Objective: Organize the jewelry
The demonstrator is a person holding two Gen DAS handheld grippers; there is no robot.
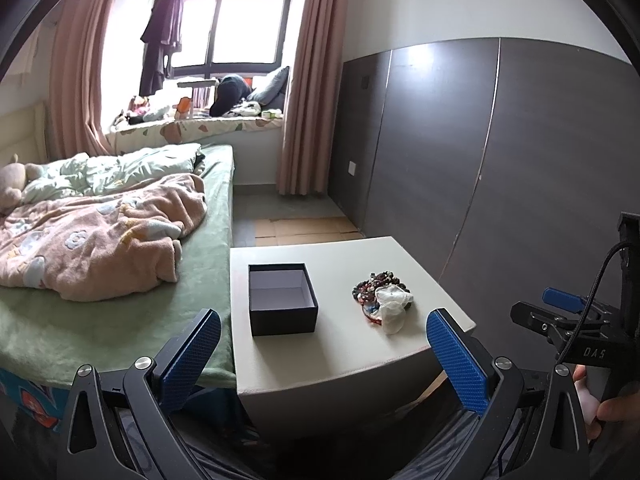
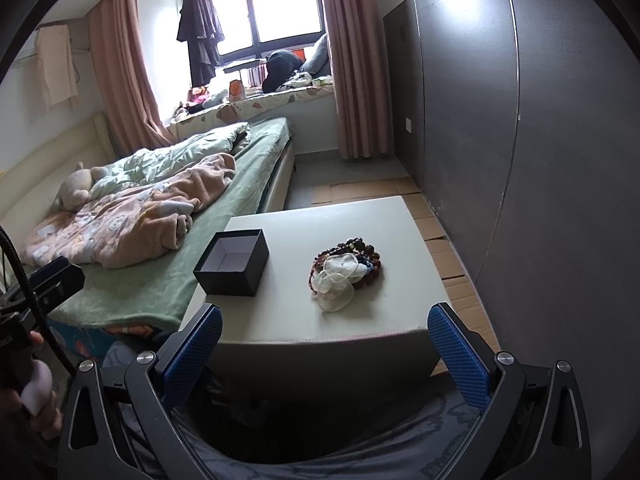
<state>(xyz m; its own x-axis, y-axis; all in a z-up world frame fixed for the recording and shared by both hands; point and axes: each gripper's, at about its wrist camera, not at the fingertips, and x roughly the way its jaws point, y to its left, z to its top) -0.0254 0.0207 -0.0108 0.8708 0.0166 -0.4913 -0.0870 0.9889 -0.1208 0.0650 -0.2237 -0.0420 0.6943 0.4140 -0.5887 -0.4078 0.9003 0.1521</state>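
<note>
An open, empty black box [image 1: 282, 299] with a pale inside stands on the left half of a white table [image 1: 332, 356]. A pile of beaded bracelets with clear plastic bags [image 1: 382, 298] lies to its right. In the right wrist view the box [image 2: 233, 262] and the pile [image 2: 345, 276] show on the same table [image 2: 320, 332]. My left gripper [image 1: 324, 354] is open and empty, held short of the table's near edge. My right gripper [image 2: 325, 350] is open and empty, also before the near edge. The right gripper also shows at the right edge of the left wrist view [image 1: 568, 320].
A bed [image 1: 120, 280] with a green sheet and pink blanket touches the table's left side. A grey panelled wall [image 1: 500, 160] runs along the right. Cardboard sheets [image 2: 436, 240] lie on the floor behind and right of the table.
</note>
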